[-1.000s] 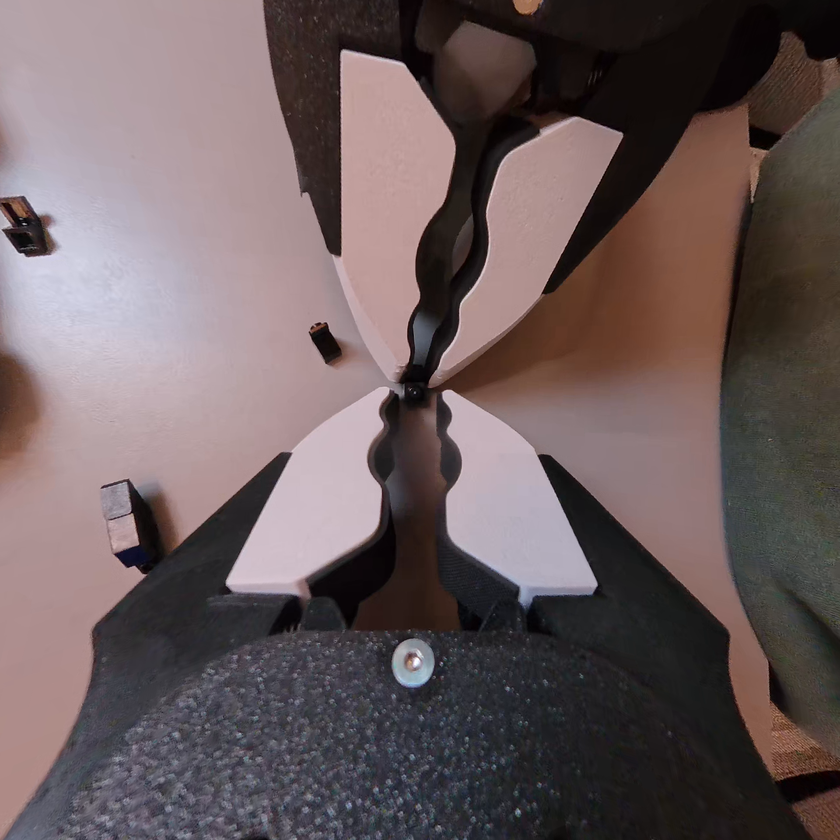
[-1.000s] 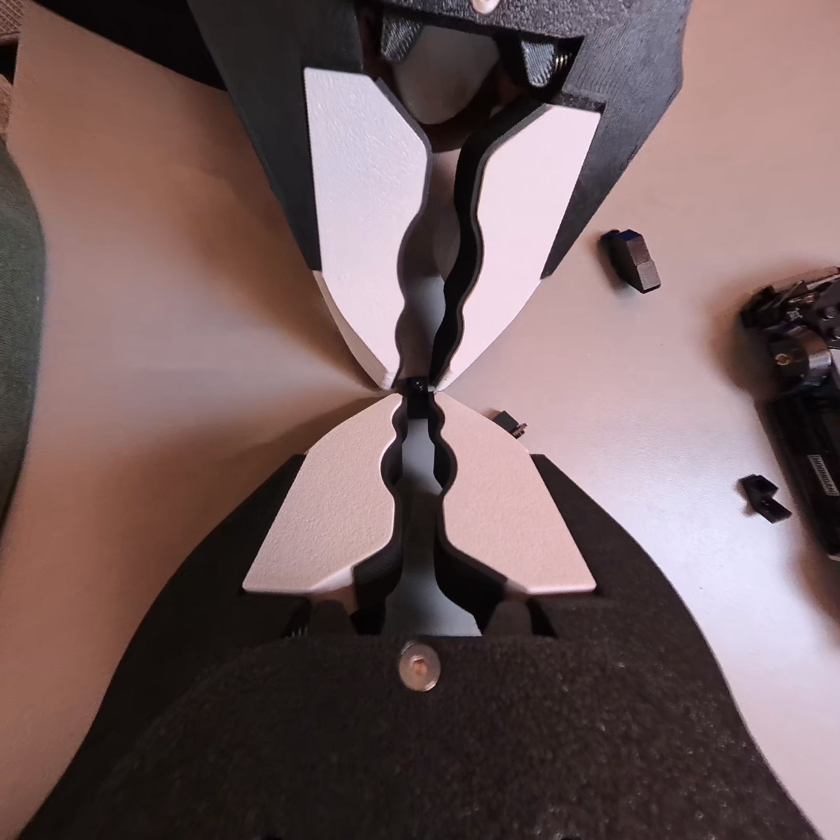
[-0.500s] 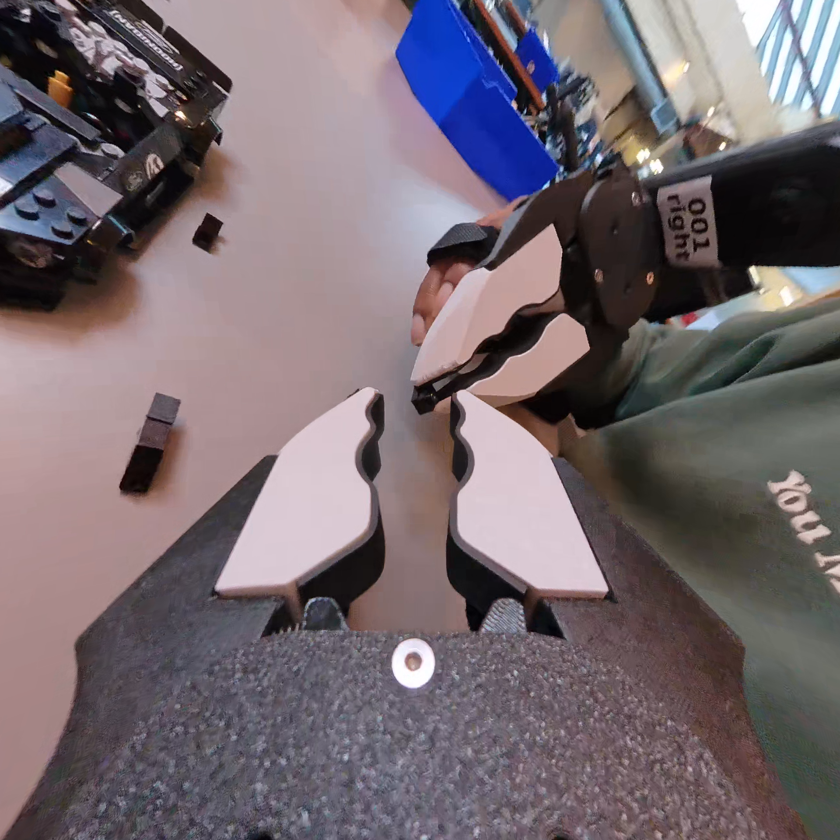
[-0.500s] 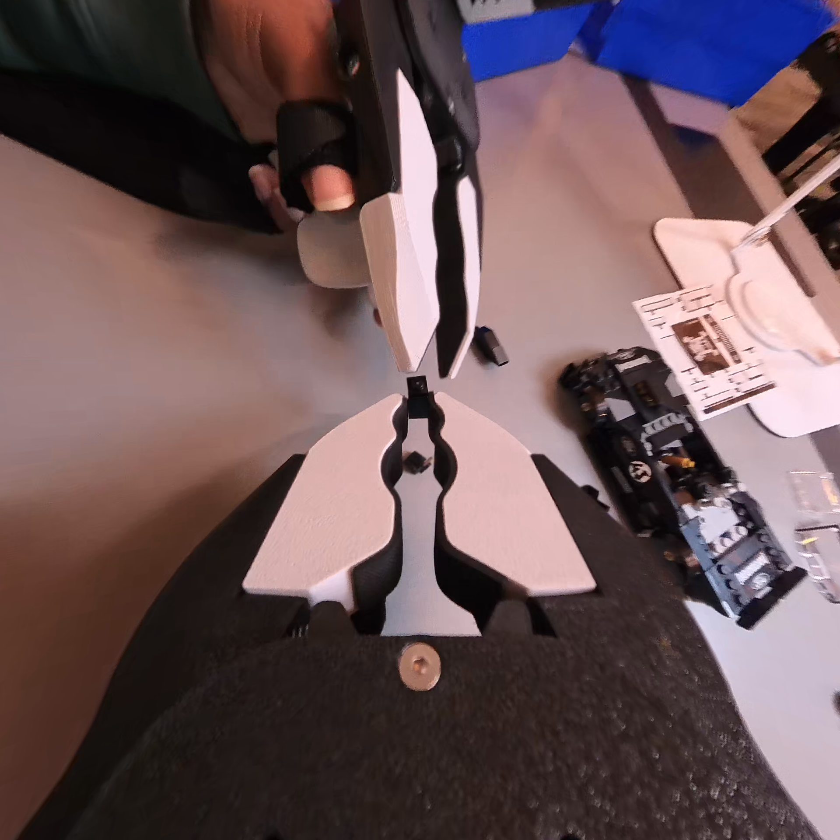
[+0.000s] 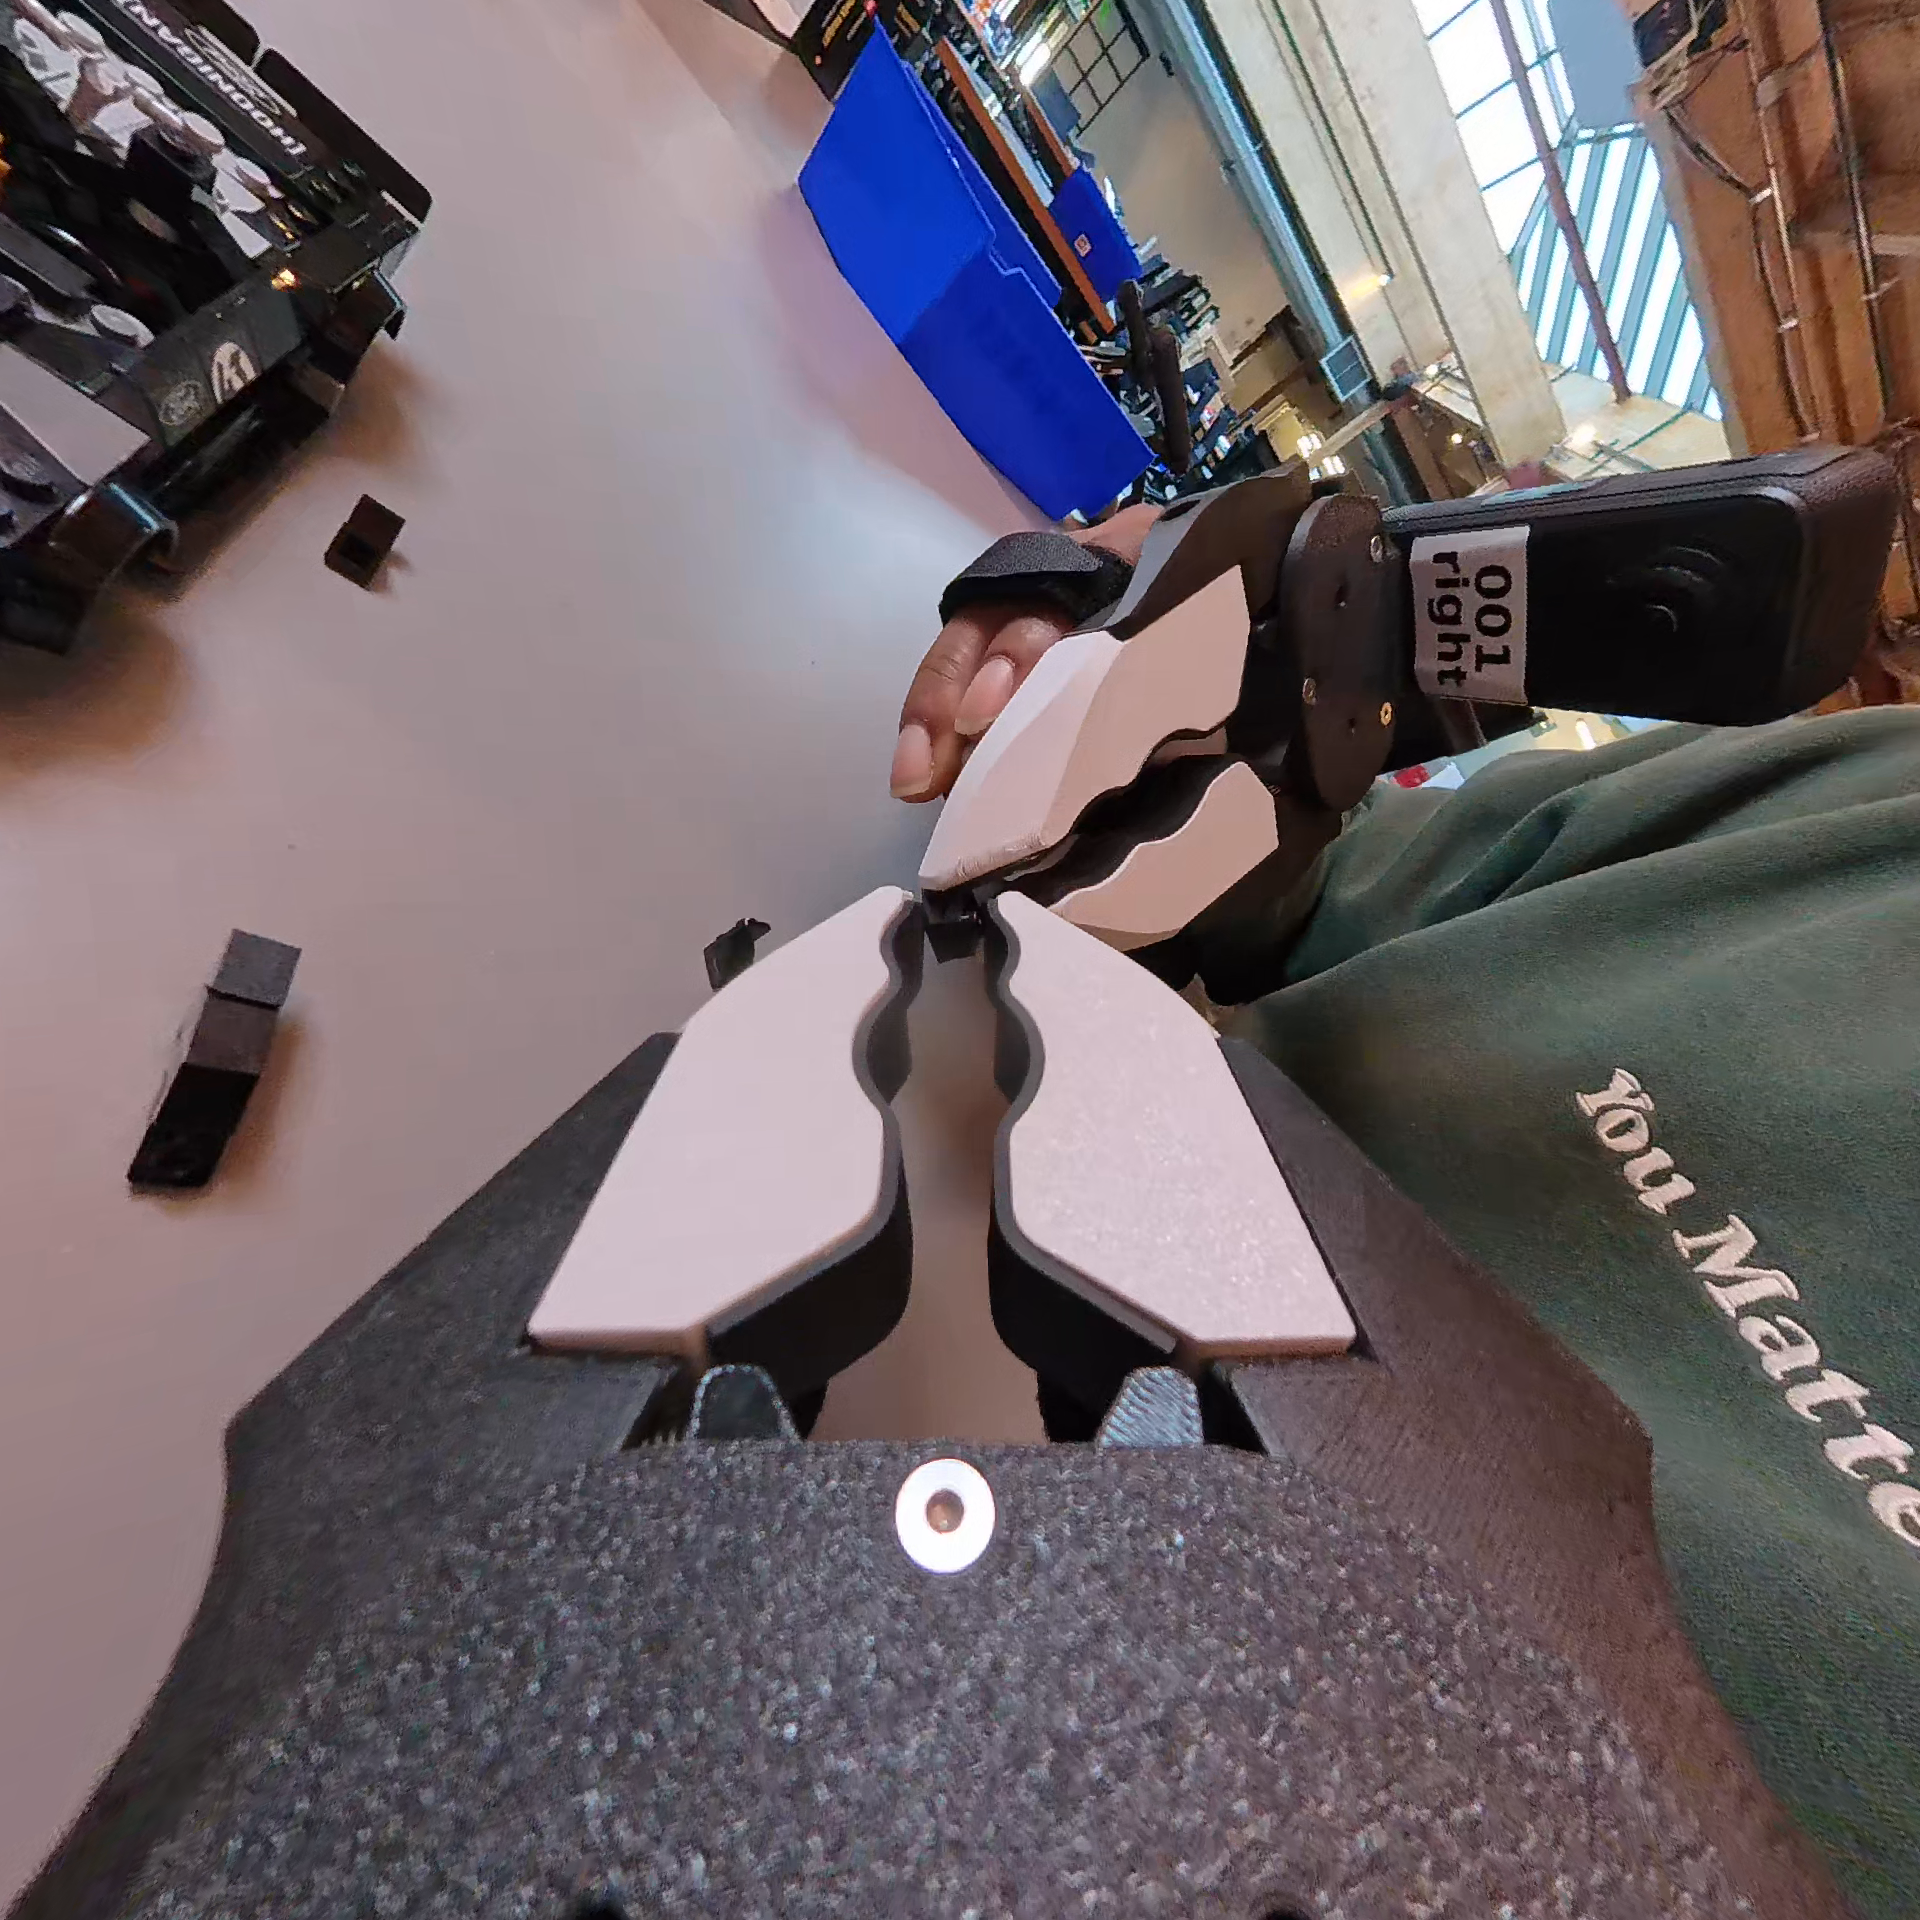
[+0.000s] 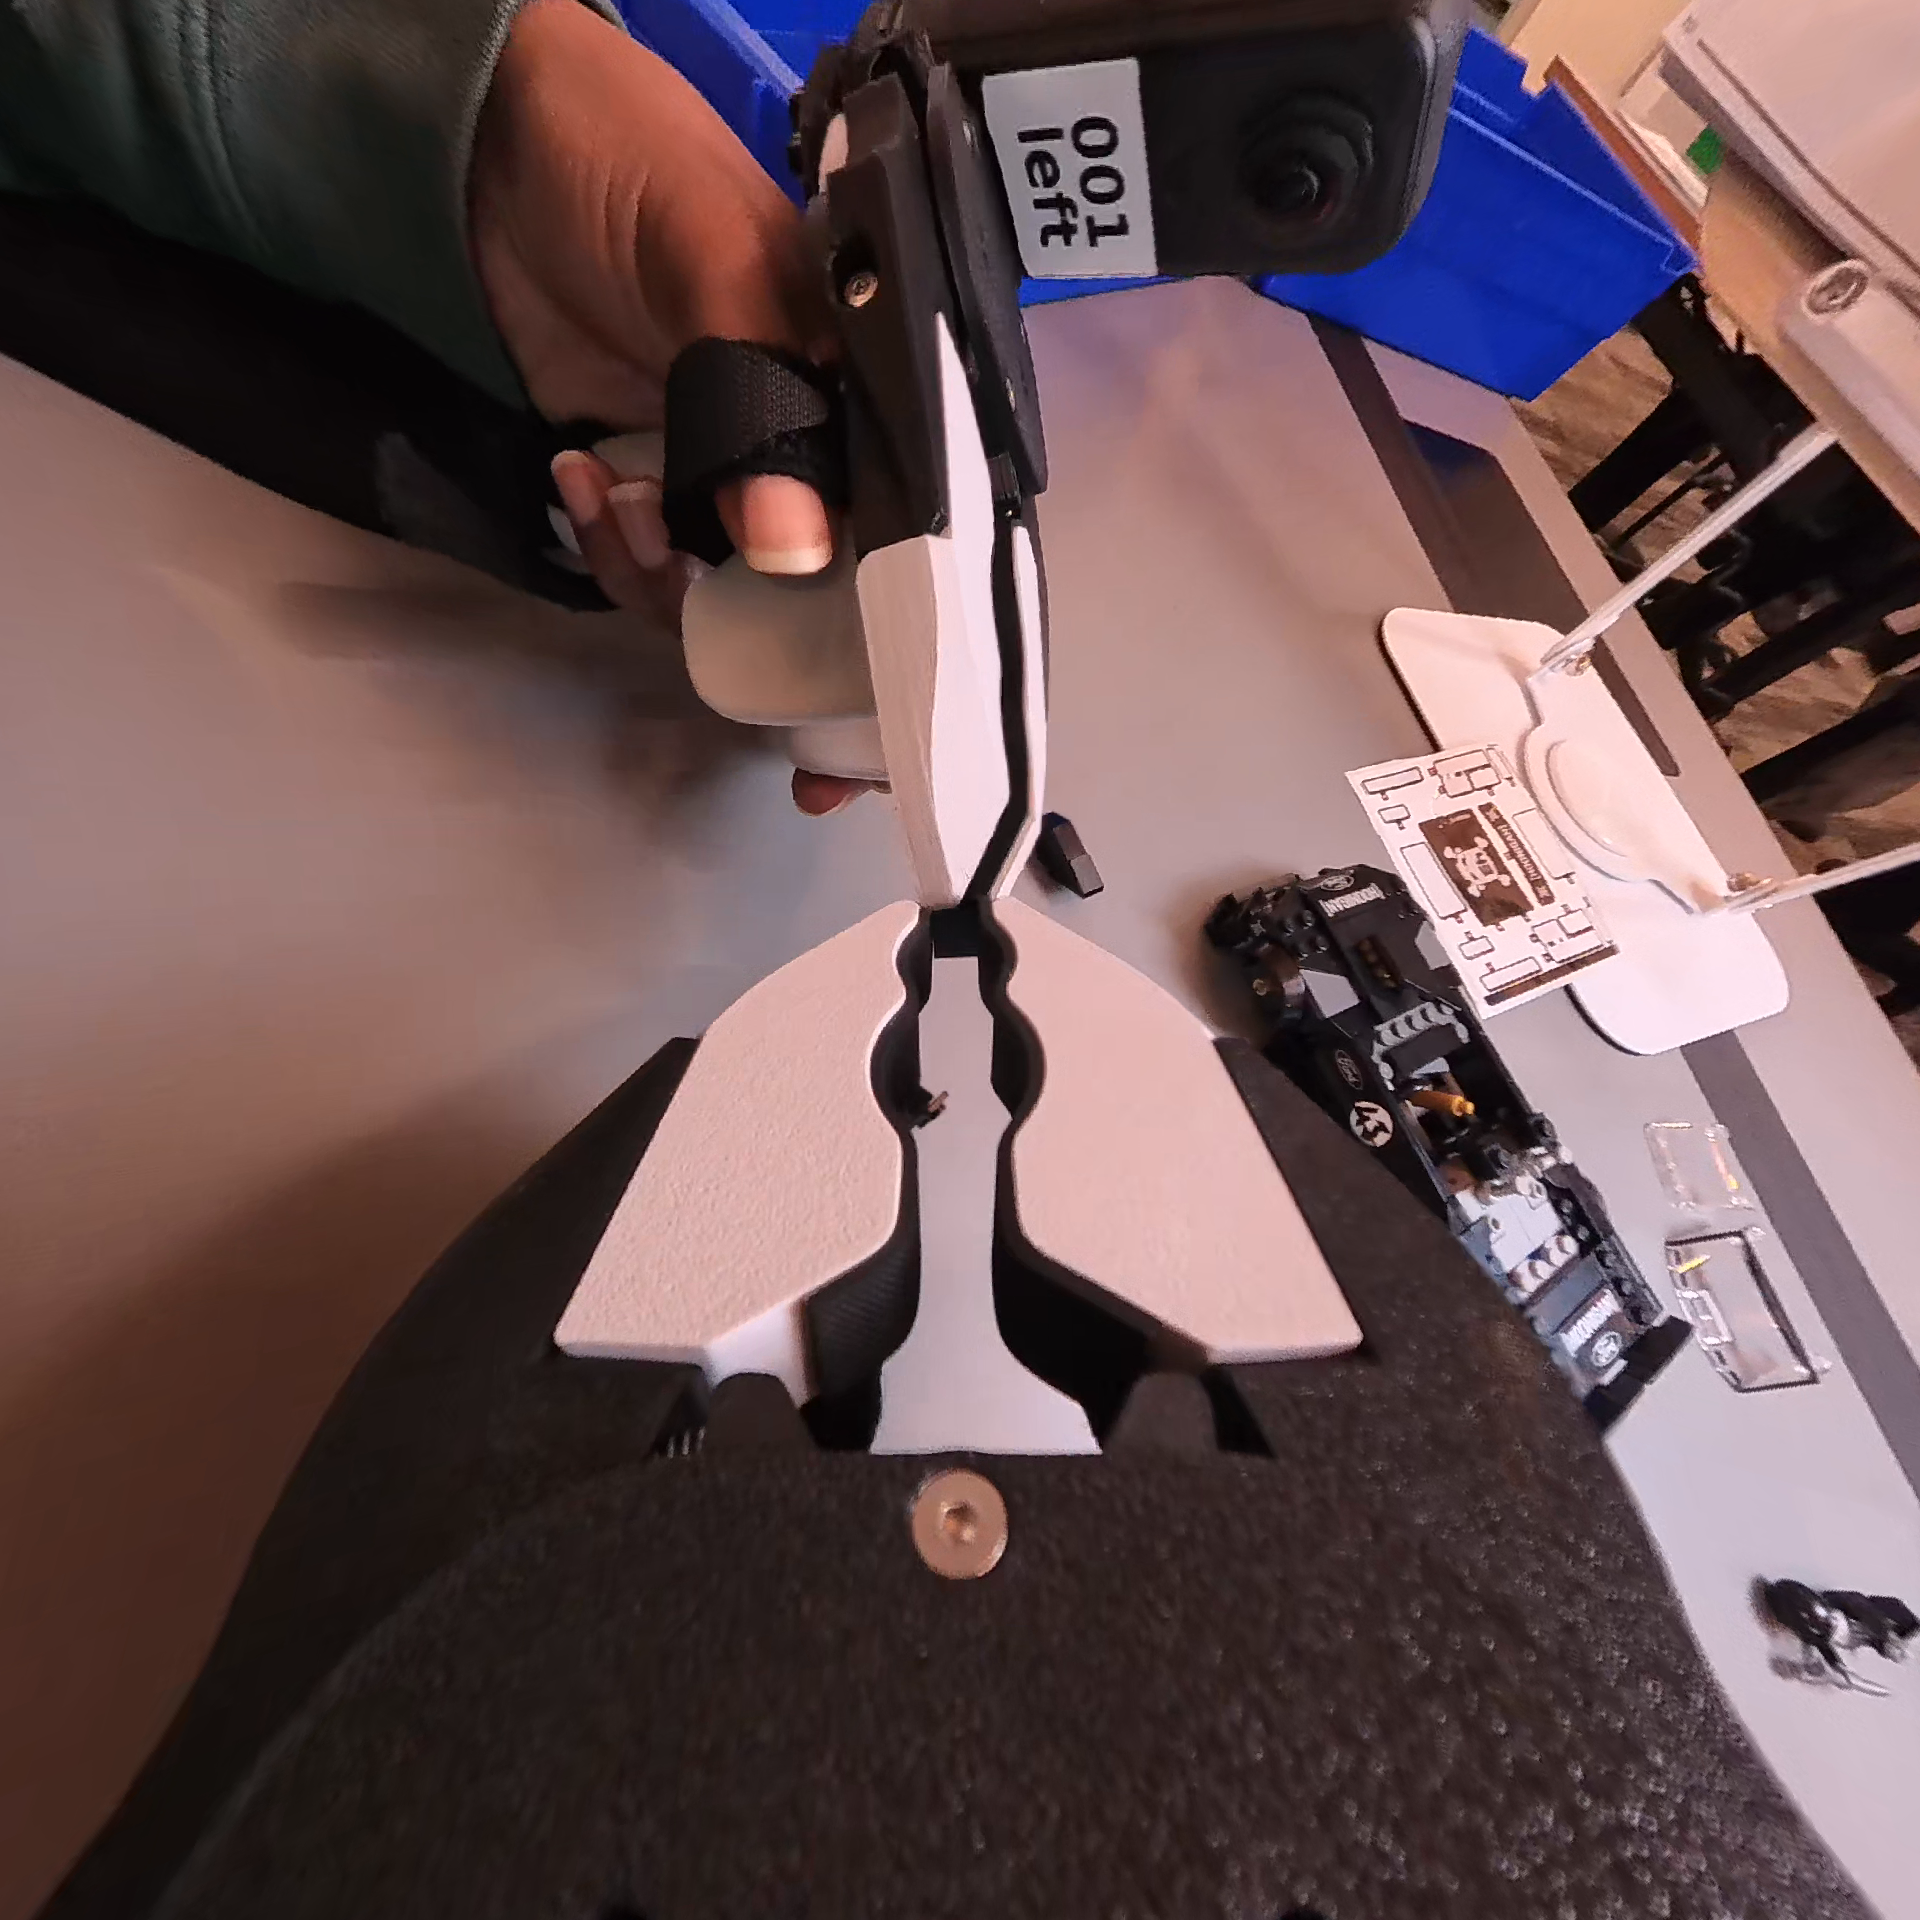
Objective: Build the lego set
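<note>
One tiny black piece [image 5: 948, 932] sits pinched between the tips of both hand-held grippers, up off the desk [image 5: 582, 644]. The left hand-held gripper [image 5: 951, 925] and the right hand-held gripper [image 6: 961, 928] are both narrowed onto it. It looks light, stiff and slippery, so I'd grip its flat sides. The half-built black car [image 6: 1455, 1122] waits farther back.

White label [image 5: 1470, 623] on right gripper [image 5: 971, 883]; second white label [image 6: 1075, 171] on left gripper [image 6: 982, 883]; pale stitched lettering on green sweatshirt [image 5: 1662, 1039]; printed decals on black lego car [image 6: 1455, 1122]; sticker sheet [image 6: 1475, 883].
</note>
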Demonstrator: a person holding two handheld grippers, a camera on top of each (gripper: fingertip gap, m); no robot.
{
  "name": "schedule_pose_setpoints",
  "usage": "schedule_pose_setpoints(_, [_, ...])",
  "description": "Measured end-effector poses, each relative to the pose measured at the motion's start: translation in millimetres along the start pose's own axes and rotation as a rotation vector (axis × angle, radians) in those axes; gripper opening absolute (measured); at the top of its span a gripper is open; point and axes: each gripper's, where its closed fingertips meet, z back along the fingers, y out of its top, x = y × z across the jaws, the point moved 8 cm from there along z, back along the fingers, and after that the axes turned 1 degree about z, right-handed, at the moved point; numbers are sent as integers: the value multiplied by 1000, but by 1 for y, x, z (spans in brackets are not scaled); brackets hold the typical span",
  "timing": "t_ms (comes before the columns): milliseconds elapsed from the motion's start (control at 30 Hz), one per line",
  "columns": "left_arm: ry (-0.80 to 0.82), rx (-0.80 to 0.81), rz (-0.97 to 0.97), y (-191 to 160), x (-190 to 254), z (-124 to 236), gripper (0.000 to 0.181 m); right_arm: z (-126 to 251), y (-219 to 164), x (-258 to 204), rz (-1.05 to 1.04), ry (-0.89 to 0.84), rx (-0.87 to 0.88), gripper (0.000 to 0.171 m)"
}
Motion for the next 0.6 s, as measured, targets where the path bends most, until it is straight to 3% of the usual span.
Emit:
schedule_pose_setpoints(333, [33,23,-258,6,19,7,11,8,12,-8,241,-162,78,8])
schedule_pose_setpoints(600, [50,14,-354,4,28,8,11,11,15,-15,427,-243,100,8])
